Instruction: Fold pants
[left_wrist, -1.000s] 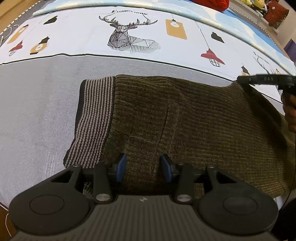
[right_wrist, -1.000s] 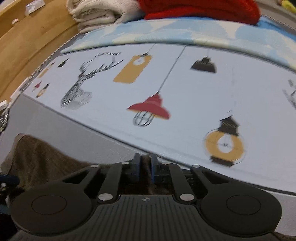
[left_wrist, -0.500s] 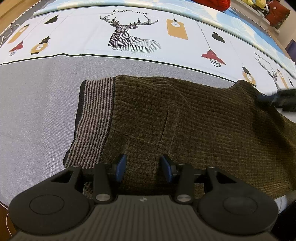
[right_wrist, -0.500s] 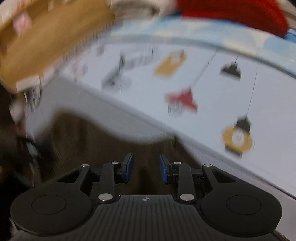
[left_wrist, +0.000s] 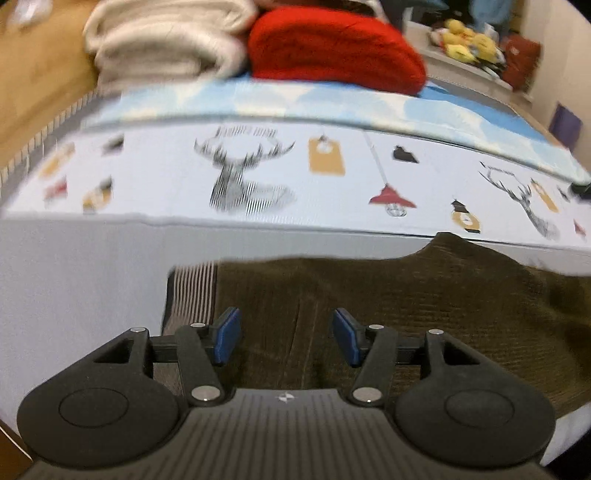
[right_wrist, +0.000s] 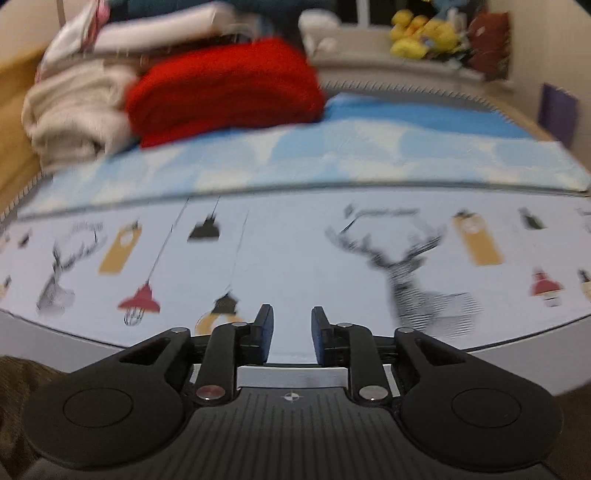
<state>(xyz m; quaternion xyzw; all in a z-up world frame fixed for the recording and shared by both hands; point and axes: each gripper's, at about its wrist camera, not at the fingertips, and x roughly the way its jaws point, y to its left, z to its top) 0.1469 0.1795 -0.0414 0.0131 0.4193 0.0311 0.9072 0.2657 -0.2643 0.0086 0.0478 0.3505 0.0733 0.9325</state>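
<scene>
The dark olive ribbed pants (left_wrist: 406, 306) lie folded flat on the grey sheet (left_wrist: 74, 280), with the striped waistband (left_wrist: 192, 295) at their left end. My left gripper (left_wrist: 286, 338) is open and empty, just above the pants near the waistband. My right gripper (right_wrist: 289, 334) is open and empty, raised over the printed sheet (right_wrist: 295, 266). Only a corner of the pants (right_wrist: 18, 384) shows at the lower left of the right wrist view.
A red blanket (left_wrist: 332, 51) and cream folded blankets (left_wrist: 162, 40) are stacked at the far side of the bed. Yellow plush toys (right_wrist: 424, 33) sit on a shelf behind. A wooden floor (left_wrist: 33, 74) lies at the left.
My right gripper opened, let go of the pants and lifted away, tilting up. My left gripper also tilted up and back, staying open. Both views are motion-blurred.
</scene>
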